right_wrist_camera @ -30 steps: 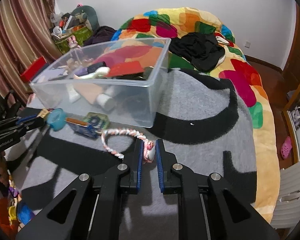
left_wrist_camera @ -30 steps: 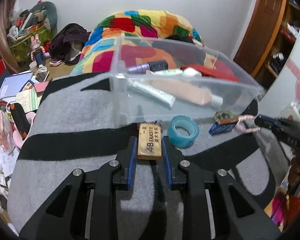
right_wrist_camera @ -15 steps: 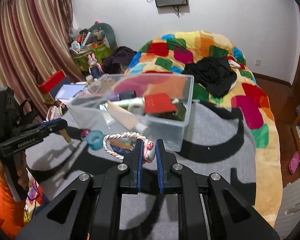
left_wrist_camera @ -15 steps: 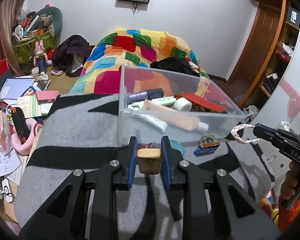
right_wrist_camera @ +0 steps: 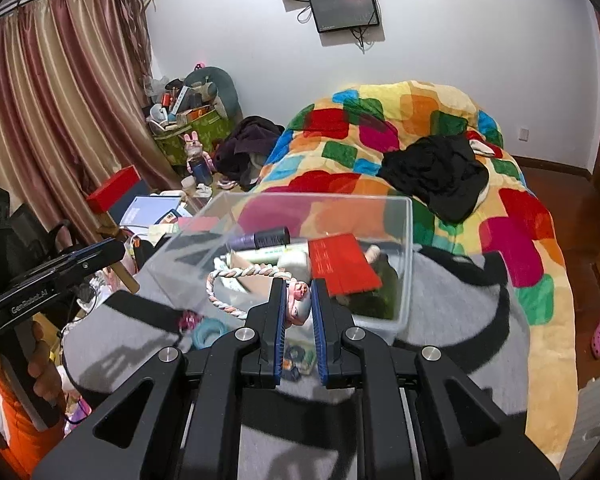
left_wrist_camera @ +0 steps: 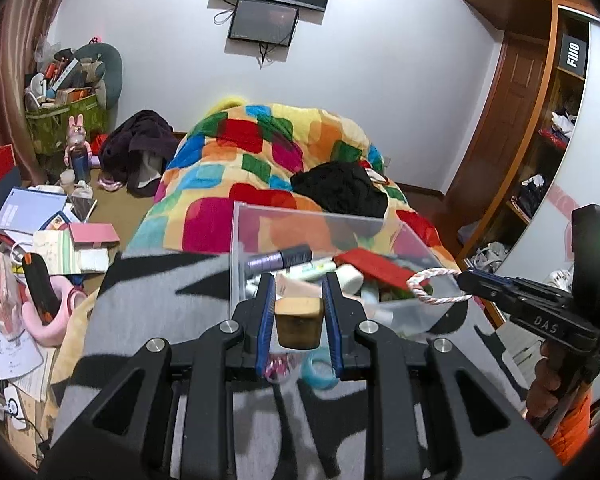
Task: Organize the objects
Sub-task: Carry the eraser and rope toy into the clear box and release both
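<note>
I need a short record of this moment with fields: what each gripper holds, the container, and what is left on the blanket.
left gripper: shut on eraser, raised in front of the box
right gripper: shut on pink charm of braided cord, lifted
box: clear plastic, open top, on grey blanket
inside box: purple tube, red packet, other tubes
left on blanket: blue tape ring

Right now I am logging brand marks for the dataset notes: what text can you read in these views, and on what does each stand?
"Fiio": black box on the wooden shelf.
"DAS": side of the right gripper, seen from the left wrist.
"GenRobot.AI": side of the left gripper, seen from the right wrist.
Print on the tubes in the clear bin and on the red card: too blurred to read.
</note>
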